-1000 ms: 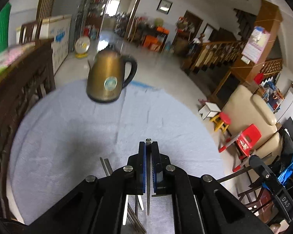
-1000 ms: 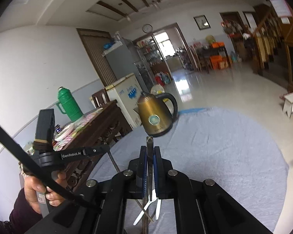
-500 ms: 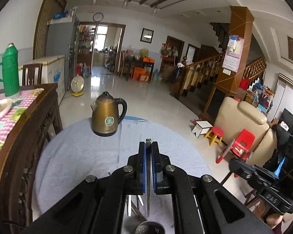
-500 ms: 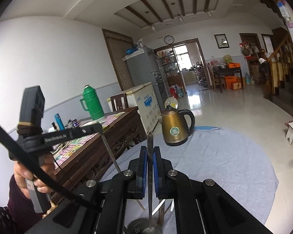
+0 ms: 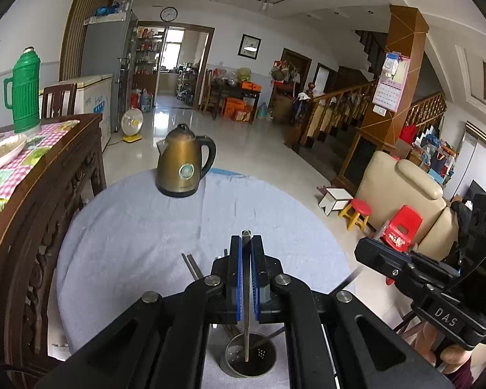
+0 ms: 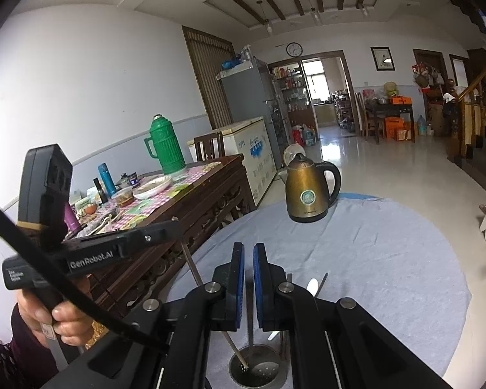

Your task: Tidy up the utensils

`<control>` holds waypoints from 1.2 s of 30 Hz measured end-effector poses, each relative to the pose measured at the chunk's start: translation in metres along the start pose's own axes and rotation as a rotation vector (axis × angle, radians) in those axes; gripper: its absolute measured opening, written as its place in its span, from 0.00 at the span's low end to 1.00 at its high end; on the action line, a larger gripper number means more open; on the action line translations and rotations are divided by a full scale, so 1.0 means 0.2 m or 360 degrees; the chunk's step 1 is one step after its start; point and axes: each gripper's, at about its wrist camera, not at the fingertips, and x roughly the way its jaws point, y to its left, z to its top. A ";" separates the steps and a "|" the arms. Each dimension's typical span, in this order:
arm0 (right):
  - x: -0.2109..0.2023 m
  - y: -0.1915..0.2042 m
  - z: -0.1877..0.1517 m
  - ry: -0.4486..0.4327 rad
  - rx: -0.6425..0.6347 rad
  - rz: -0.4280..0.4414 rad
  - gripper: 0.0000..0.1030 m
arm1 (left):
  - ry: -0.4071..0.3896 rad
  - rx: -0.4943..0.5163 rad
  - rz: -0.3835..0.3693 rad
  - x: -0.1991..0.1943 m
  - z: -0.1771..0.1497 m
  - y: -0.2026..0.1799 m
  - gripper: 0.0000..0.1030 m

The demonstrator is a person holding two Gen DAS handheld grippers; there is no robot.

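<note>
My left gripper (image 5: pixel 246 244) is shut on a thin metal utensil (image 5: pixel 245 317) that hangs straight down into a perforated steel holder (image 5: pixel 248 358) on the grey round table (image 5: pixel 129 227). My right gripper (image 6: pixel 246 253) stands slightly open above the same holder (image 6: pixel 259 371); a metal utensil (image 6: pixel 250 324) it held sits in the holder, beside a chopstick (image 6: pixel 191 267) slanting down from the left gripper's side. More loose utensils (image 5: pixel 191 264) lie on the cloth behind the holder, and show in the right wrist view (image 6: pixel 312 287).
A bronze kettle (image 5: pixel 183 167) stands at the table's far side. A dark wooden sideboard (image 5: pixel 32 194) with a green thermos (image 5: pixel 26 90) and dishes runs along the left. Chairs and stools (image 5: pixel 401 223) stand right of the table.
Both grippers tilted up and drew back over the holder. The right jaws have parted and let the metal utensil drop into the holder. The left stays shut on its utensil.
</note>
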 end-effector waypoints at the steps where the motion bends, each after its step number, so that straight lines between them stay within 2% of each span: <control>1: 0.02 0.00 -0.02 0.0018 0.0000 -0.0005 0.06 | 0.0009 0.0001 0.0004 0.01 -0.02 0.00 0.05; 8: 0.15 -0.07 -0.13 0.0176 0.0069 -0.0028 0.06 | 0.0118 -0.0030 0.0035 0.13 -0.12 0.05 0.05; 12: 0.18 -0.14 -0.17 0.0199 0.0143 -0.0003 0.06 | 0.0157 -0.0019 0.0049 0.18 -0.16 0.07 0.05; 14: 0.17 -0.17 -0.17 0.0193 0.0191 0.0011 0.07 | 0.0165 -0.0012 0.0049 0.19 -0.16 0.07 0.08; 17: 0.15 -0.22 -0.16 0.0182 0.0257 0.0027 0.07 | 0.0144 0.0000 0.0051 0.19 -0.16 0.06 0.21; 18: 0.14 -0.25 -0.16 0.0175 0.0286 0.0024 0.09 | 0.0134 0.0004 0.0058 0.18 -0.15 0.06 0.25; 20: 0.12 -0.30 -0.16 0.0160 0.0343 0.0020 0.26 | 0.0115 -0.0009 0.0044 0.17 -0.14 0.08 0.27; 22: 0.11 -0.37 -0.16 0.0126 0.0439 0.0013 0.58 | 0.0091 -0.0029 0.0030 0.15 -0.12 0.10 0.28; 25: 0.09 -0.45 -0.16 0.0084 0.0482 -0.0023 0.60 | 0.0042 -0.0065 0.0052 0.12 -0.08 0.16 0.34; 29: 0.14 -0.57 -0.18 0.0123 0.0522 -0.0073 0.60 | 0.0004 -0.0142 0.0102 0.12 -0.04 0.26 0.37; 32: 0.22 -0.66 -0.20 0.0182 0.0560 -0.0090 0.60 | -0.0001 -0.0228 0.0149 0.15 -0.02 0.39 0.46; 34: 0.29 -0.74 -0.23 0.0251 0.0608 -0.0064 0.60 | 0.0026 -0.0284 0.0180 0.21 -0.02 0.49 0.52; 36: 0.38 -0.83 -0.26 0.0326 0.0650 -0.0036 0.60 | 0.0109 -0.0326 0.0199 0.32 -0.04 0.60 0.54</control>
